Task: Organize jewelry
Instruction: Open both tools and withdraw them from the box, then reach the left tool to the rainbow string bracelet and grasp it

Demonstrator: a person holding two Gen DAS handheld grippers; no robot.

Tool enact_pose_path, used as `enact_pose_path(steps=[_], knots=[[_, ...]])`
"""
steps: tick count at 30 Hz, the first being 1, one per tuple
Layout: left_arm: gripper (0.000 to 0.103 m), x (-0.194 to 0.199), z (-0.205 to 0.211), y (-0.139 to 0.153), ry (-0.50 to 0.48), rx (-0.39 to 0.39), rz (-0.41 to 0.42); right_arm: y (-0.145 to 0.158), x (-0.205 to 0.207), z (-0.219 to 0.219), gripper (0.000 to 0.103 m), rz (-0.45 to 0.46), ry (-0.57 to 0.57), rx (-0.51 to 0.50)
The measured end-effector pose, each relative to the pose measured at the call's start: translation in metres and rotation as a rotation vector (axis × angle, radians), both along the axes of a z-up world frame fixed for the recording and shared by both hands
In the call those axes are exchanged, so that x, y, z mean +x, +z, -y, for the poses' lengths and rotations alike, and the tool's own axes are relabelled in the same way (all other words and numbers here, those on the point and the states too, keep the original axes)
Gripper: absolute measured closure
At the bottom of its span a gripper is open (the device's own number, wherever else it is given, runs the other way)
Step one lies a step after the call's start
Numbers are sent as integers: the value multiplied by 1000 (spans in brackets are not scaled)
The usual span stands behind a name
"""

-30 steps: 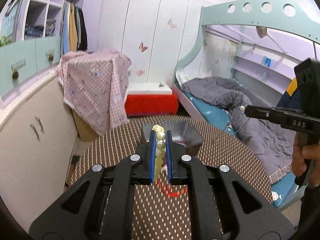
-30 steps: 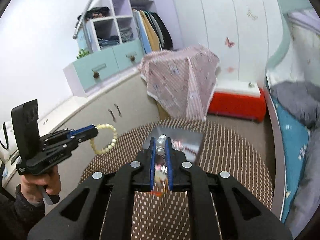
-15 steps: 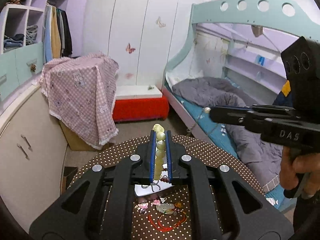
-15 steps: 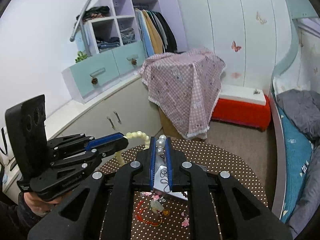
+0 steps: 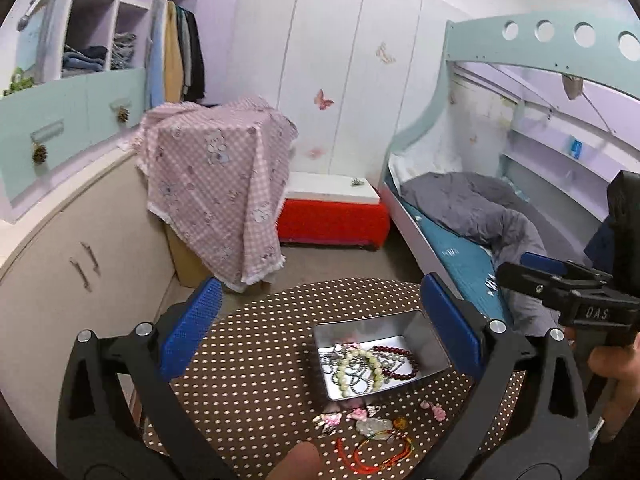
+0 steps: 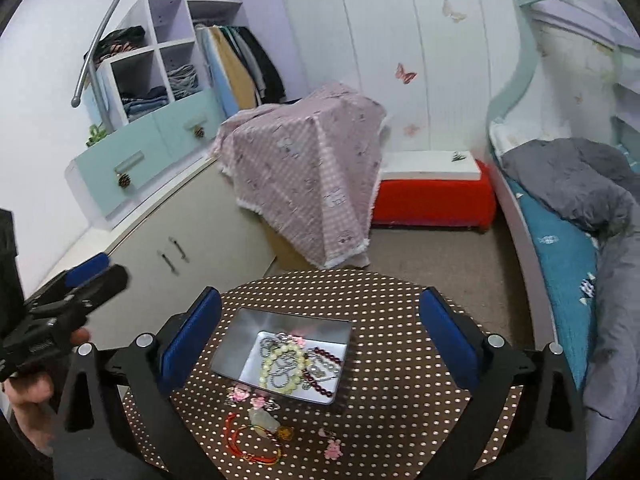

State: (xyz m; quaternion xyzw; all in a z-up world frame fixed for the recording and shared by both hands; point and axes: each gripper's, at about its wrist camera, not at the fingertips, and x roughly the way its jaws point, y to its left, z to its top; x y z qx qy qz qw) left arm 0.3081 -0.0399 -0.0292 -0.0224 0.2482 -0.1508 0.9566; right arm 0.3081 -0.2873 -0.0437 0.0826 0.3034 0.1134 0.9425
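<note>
Dotted table (image 5: 260, 360); loose charms (image 5: 362, 416) beside tin (image 5: 424, 332).

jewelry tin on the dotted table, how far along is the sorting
Done: the metal tin already holds the pale bead bracelet, the dark red bracelet and silvery chains. In hand: nothing; left gripper and right gripper are both open above the table. Left: the red cord bracelet, jade pendant and pink charms lie outside the tin.

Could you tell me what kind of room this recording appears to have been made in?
Most likely a child's bedroom: a teal bunk bed with a grey duvet, an open closet with hanging clothes, and butterfly stickers on the white wardrobe doors.
</note>
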Motion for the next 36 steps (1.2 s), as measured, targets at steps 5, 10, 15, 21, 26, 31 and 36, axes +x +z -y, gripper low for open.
enact_pose_path(steps=[5, 10, 15, 21, 26, 31, 36], knots=[[6, -16, -11, 7, 35, 2, 35, 10, -12, 4, 8, 32, -28, 11], [6, -36, -18, 10, 61, 34, 68, 23, -30, -1, 8, 75, -31, -6], [6, -54, -26, 11, 78, 32, 86, 34, -51, -7, 8, 115, -26, -28], [6, -70, -33, 7, 88, 26, 89, 36, -71, -7, 8, 137, -35, -42], [6, -79, -37, 0, 90, 27, 82, 30, -83, -1, 8, 137, -53, -45], [6, -86, -33, -15, 86, 45, 55, 16, -92, 3, 8, 118, -69, -59], [6, -86, -27, -44, 66, 62, -18, -9, -98, 9, 8, 67, -84, -58]])
